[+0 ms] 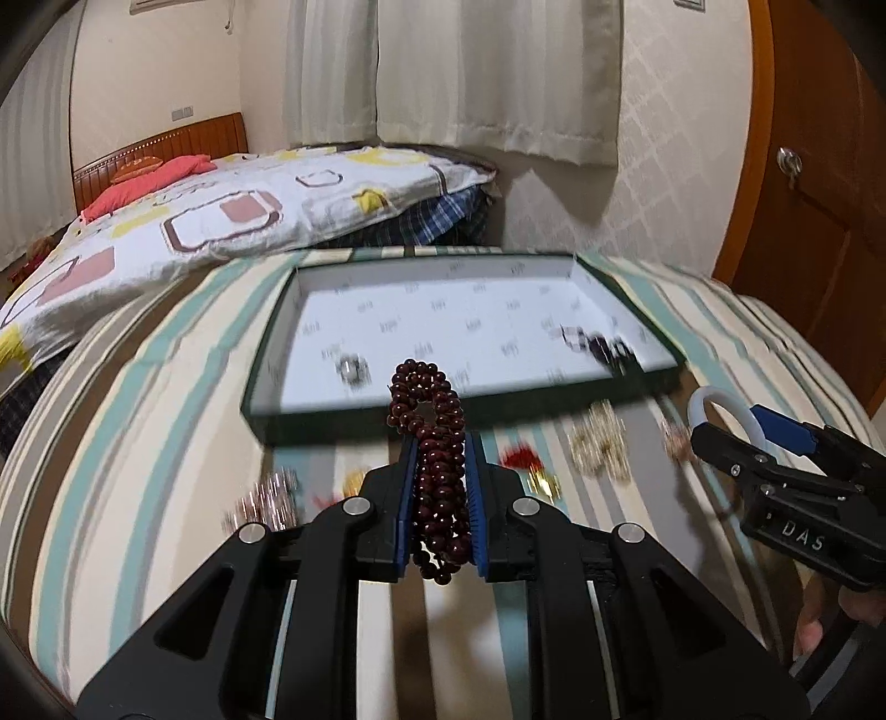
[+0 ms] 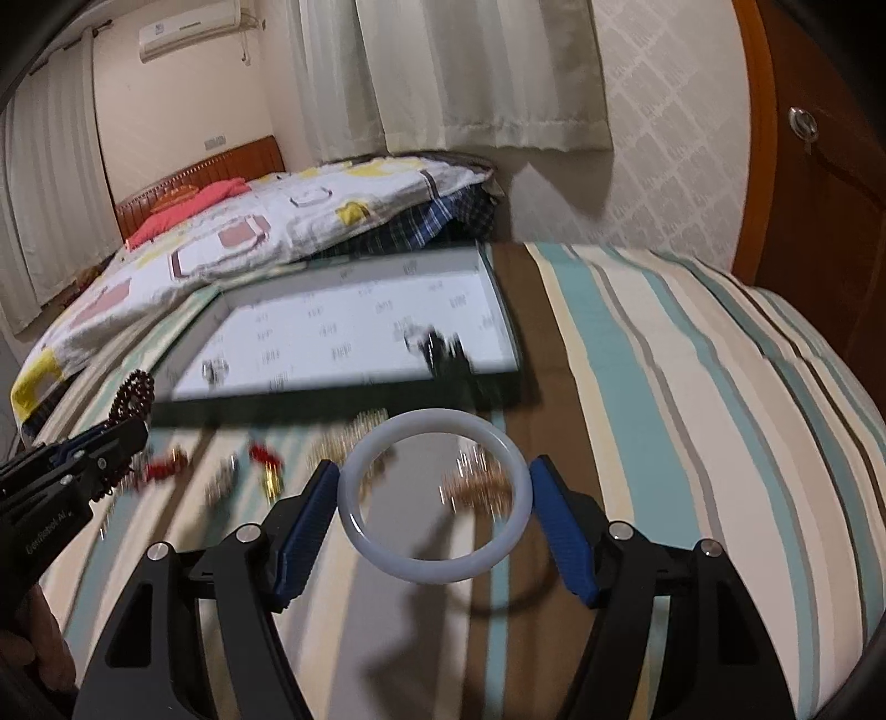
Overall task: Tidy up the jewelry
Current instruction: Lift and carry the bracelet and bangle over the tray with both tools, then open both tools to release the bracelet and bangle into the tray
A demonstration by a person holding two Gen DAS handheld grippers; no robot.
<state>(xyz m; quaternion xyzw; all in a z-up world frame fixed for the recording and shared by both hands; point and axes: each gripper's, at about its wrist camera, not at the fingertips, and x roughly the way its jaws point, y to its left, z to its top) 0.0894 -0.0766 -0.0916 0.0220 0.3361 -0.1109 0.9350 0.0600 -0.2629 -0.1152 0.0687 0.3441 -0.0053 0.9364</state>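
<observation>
My left gripper [image 1: 440,443] pinches the dark red bead bracelet [image 1: 432,443]; my right gripper [image 2: 434,482] clamps the white bangle [image 2: 434,498] above the striped bedcover [image 2: 692,415]. The loose gold and red jewelry [image 2: 476,482] below is too blurred to identify. Beyond lies the shallow tray [image 1: 266,343], holding a small silvery piece [image 1: 353,368] and a dark piece [image 1: 601,346], then the bed [image 1: 249,205] and curtains [image 1: 470,72].

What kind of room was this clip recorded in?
Most likely a home bedroom: a bed with a wooden headboard and patterned quilt, curtains, and a wall air conditioner.
</observation>
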